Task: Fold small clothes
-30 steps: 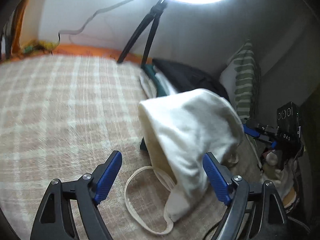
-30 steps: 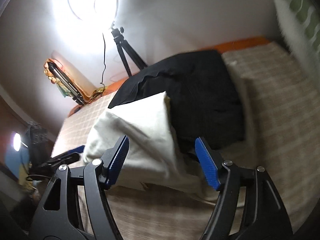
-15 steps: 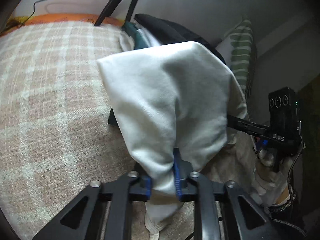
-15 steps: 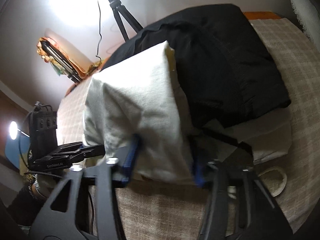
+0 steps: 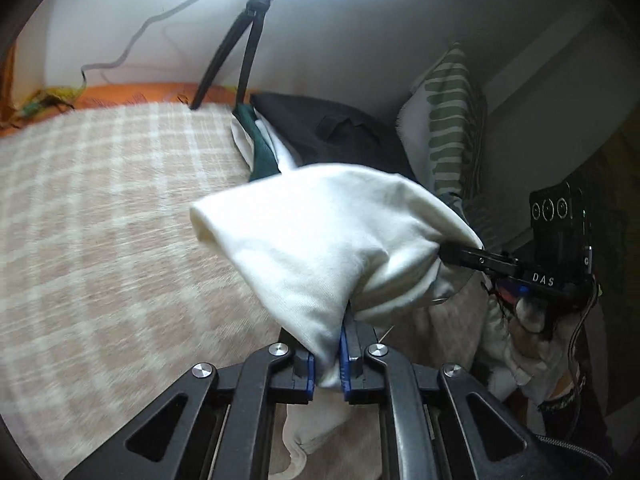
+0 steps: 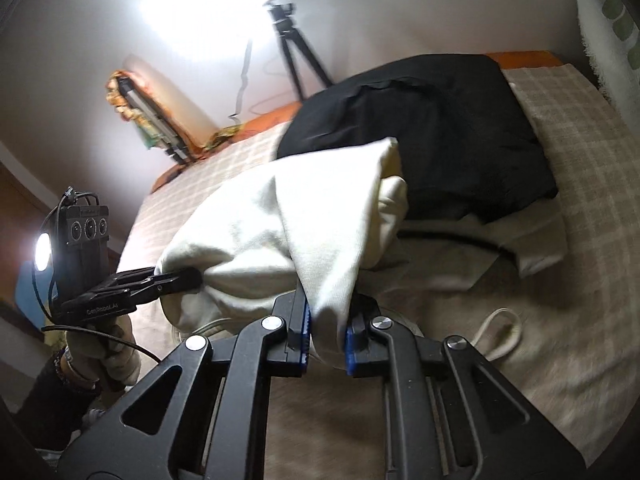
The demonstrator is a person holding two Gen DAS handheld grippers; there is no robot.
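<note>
Cream cloth garment (image 5: 320, 240) lifted off checked bed blanket (image 5: 100, 220), bunched between both tools. Left tool (image 5: 328, 360) jaws just closed, blue pads clamped on one corner fold. Right tool (image 6: 326, 336) jaws just closing, pinching another thick fold. Folded black garment (image 6: 432, 128) behind on bed, striped pillow (image 5: 444, 120) beside it. Tripod (image 5: 240, 52) at back wall.

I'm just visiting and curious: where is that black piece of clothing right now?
The black garment lies on the checked blanket at the far side, behind the white cloth, near the tripod and the striped pillow.
</note>
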